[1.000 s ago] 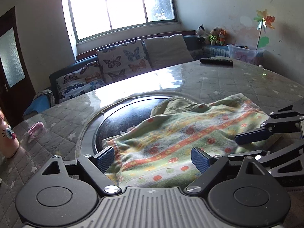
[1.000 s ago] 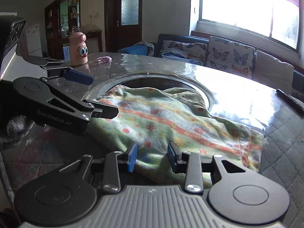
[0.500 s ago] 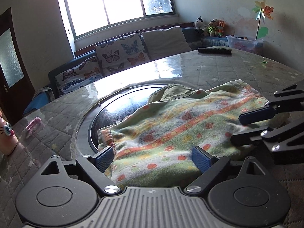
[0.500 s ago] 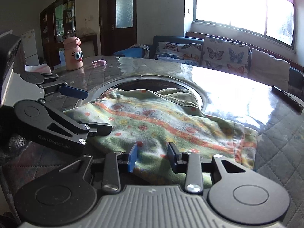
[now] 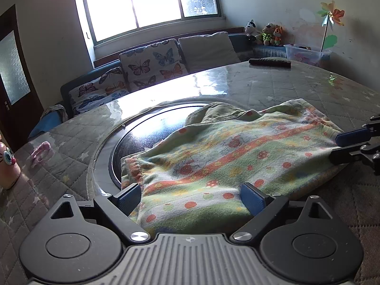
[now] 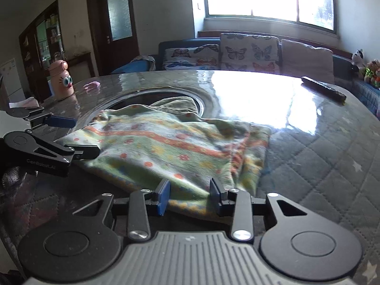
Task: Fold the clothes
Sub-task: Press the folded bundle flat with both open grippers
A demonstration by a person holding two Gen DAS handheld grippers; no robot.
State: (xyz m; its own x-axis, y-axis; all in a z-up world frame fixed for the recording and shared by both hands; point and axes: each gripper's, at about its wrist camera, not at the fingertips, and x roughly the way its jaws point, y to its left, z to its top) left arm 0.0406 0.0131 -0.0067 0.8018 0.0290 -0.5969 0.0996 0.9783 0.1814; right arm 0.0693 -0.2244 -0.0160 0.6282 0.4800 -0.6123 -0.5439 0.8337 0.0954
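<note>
A green garment (image 5: 225, 154) with orange stripes and red dots lies folded flat on the quilted round table (image 5: 285, 87), partly over the black turntable (image 5: 147, 137). My left gripper (image 5: 190, 198) stands wide open, its blue pads on either side of the garment's near left corner. Seen from the right wrist, the left gripper (image 6: 73, 136) sits at the garment's (image 6: 166, 147) left edge. My right gripper (image 6: 190, 196) is partly open at the near edge, towards the right corner. Cloth shows between its pads and does not look pinched. In the left wrist view the right gripper (image 5: 344, 144) is at the garment's right end.
A black remote control (image 5: 269, 62) lies at the table's far side. A pink bottle with cartoon eyes (image 6: 62, 80) and a small pink object (image 6: 92, 86) sit at the far left. A sofa with butterfly cushions (image 5: 152, 64) stands behind the table.
My right gripper has slid to the right along the garment's near edge and rolled a little. In the left wrist view it has drifted to the frame's right edge. The garment lies as before.
</note>
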